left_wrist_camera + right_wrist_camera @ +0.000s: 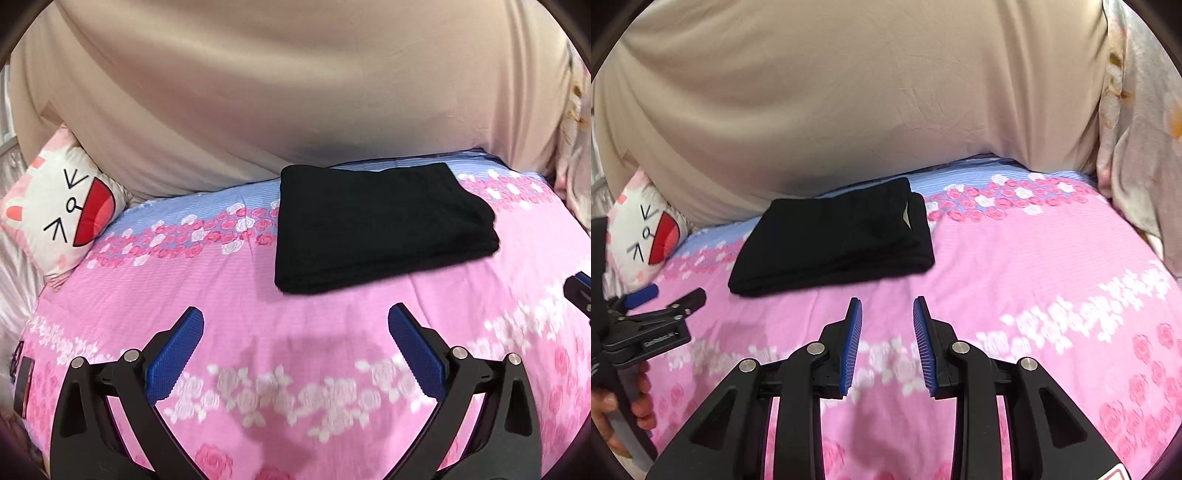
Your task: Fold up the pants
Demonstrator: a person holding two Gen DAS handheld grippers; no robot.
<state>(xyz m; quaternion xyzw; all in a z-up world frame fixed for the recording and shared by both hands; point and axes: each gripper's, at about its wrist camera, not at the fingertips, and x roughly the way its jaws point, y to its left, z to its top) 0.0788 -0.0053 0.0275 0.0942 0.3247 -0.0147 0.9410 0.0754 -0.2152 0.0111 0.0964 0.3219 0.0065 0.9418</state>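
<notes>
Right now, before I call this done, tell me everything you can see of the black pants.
The black pants lie folded into a compact, roughly rectangular stack of several layers on the pink floral bedsheet, near its blue striped band and the beige cover behind. The fabric looks soft, matte and plain. From the right wrist view, stacked folded edges and a small pale tag or lining show at the far right end. Nothing grips them; both grippers sit apart, short of the near edge.

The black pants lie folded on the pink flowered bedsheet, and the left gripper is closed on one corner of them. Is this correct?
Not quite. The left wrist view shows the left gripper open and empty, apart from the black pants. They do lie folded on the pink flowered bedsheet.
</notes>
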